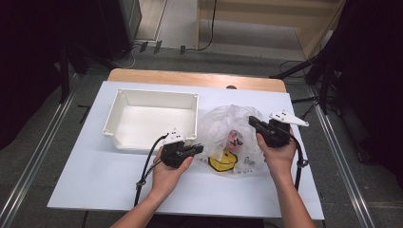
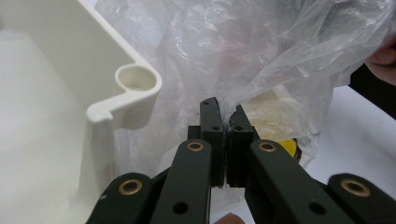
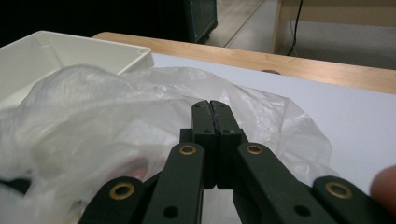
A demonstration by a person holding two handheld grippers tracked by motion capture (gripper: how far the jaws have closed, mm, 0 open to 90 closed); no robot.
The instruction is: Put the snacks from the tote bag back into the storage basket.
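A crumpled clear plastic bag (image 1: 228, 122) lies on the white tabletop, right of a white plastic bin (image 1: 157, 93). Inside the bag I see a yellow item (image 1: 223, 162) and a pinkish-red one (image 1: 234, 138). My left gripper (image 1: 199, 148) is at the bag's left edge, by the bin's near right corner. In the left gripper view it (image 2: 224, 111) is shut on a fold of the bag's film (image 2: 261, 51), beside the bin's corner (image 2: 135, 84). My right gripper (image 1: 252, 120) sits at the bag's upper right edge. Its jaws (image 3: 210, 105) are shut, pads together, the bag (image 3: 93, 107) just beyond; I see no film between them.
The white sheet (image 1: 95, 175) covers a wooden table whose far edge (image 1: 195, 78) shows behind the bin. Cables trail from both grippers toward the near edge. Dark stands and cables are on the floor to the right (image 1: 328, 71). The bin's inside looks bare.
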